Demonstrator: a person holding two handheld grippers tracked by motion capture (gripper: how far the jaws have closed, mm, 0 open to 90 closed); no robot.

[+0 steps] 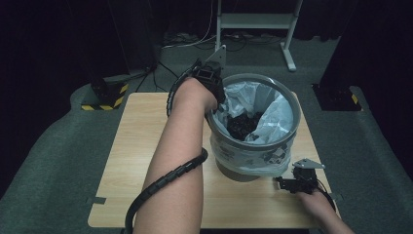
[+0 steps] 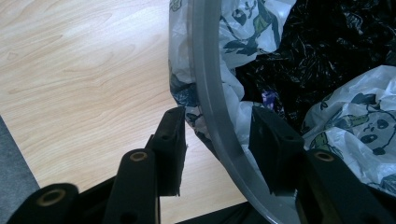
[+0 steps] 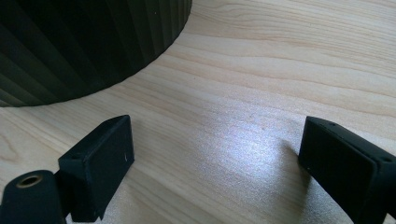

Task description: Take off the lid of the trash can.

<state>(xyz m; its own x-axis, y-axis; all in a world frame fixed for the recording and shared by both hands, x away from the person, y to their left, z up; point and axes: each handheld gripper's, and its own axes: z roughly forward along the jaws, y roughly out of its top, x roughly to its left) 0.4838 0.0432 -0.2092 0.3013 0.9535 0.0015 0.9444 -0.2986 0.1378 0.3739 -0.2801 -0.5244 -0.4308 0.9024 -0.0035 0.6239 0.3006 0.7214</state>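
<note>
Light wood table [image 1: 146, 161] w/ grey ribbed bin [image 1: 243, 168] standing on it, right of centre.

Open tabletop [image 1: 141, 146] left of the bin [image 1: 253, 156], its rim [image 2: 210, 93] between the left hand-held gripper [image 2: 217, 133] jaws.

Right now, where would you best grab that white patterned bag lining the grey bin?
Probably at the bag's folded-over edge on the bin rim, coming from above: the left tongs already straddle rim and bag there, one jaw outside, one inside, not yet pressing.
</note>
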